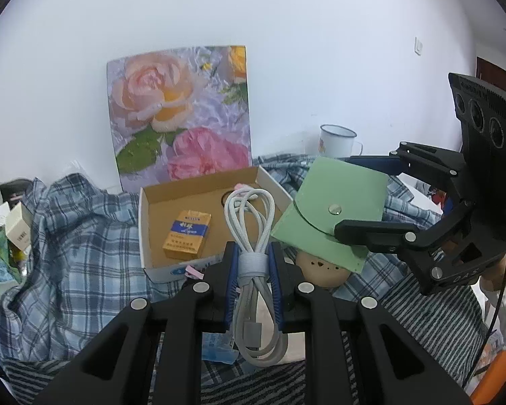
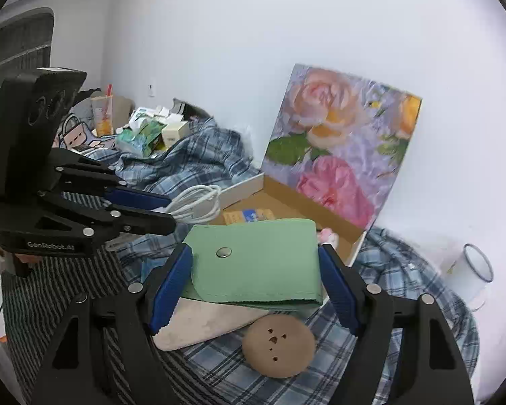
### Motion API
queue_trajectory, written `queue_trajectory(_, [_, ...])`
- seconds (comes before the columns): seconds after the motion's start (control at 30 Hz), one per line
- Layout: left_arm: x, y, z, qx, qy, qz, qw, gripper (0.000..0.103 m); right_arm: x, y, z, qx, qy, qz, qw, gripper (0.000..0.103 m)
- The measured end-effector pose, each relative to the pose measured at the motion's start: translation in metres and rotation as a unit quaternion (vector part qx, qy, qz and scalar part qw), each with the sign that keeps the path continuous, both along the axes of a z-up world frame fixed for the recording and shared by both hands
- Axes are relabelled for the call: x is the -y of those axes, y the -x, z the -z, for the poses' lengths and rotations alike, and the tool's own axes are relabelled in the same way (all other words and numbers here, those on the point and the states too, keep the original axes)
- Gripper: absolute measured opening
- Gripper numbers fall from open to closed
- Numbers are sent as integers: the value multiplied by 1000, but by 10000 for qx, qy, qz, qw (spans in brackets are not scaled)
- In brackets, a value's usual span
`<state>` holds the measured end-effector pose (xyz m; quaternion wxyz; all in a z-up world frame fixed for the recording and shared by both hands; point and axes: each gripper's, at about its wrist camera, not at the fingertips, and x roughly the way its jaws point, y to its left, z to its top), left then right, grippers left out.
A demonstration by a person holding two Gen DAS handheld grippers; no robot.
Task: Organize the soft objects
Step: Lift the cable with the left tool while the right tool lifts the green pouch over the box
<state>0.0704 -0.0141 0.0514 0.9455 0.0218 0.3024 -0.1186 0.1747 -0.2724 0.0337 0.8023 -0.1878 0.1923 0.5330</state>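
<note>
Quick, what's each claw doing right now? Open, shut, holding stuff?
Left gripper: shut on the white cable.
Right gripper: shut on the green pouch.

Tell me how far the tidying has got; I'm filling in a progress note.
Done: a yellow packet lies in the cardboard box. In hand: the left gripper clamps the coiled white cable; the right gripper holds the green pouch. Left: both, plus the tan disc.

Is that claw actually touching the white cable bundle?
Touching. The left wrist view shows the left claw with both blue pads pressed against the white cable bundle.
</note>
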Motion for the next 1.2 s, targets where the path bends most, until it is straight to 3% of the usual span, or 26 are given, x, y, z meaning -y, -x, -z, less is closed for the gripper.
queue_trajectory(0.7, [-10,32,-66,602,-47,-266,9978,19,19,25,-59,480,-546,149,9972,75])
queue_trajectory(1.2, [-20,10,-89,840,-32,-399,9957,19,13,17,-86,607,-809,260,9945,75])
